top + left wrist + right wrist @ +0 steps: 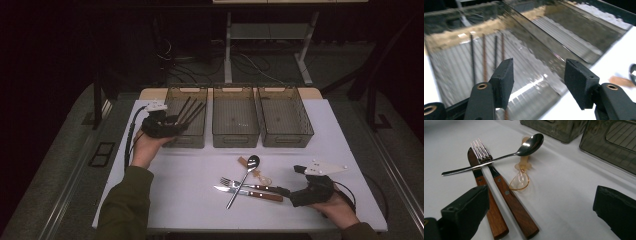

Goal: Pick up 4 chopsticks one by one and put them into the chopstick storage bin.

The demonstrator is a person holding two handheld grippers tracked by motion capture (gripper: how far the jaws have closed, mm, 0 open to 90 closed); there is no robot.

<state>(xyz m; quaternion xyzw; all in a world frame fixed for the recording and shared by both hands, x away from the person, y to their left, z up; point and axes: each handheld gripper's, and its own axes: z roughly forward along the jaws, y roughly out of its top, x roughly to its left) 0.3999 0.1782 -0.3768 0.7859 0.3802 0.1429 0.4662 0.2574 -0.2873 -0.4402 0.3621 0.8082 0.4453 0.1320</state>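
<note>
My left gripper [176, 124] [537, 75] hovers over the near end of the left bin [185, 141] [529, 42], jaws open with nothing between them. Several dark chopsticks [190, 111] [484, 55] lie lengthwise inside that bin. On the white table [200, 170] a metal spoon [245, 177] [529, 145] lies across a wood-handled fork [240, 184] [499, 178] and knife [250, 193] [480, 182]. A clear plastic spoon [257, 175] [520, 181] lies beside them. My right gripper [291, 180] [541, 205] rests open just right of the handles, touching none.
Two more smoky plastic bins, the middle [235, 135] and the right [287, 137], stand in a row with the left one at the table's far edge. The person's forearms come in from the bottom. Dark floor and cables lie beyond the table.
</note>
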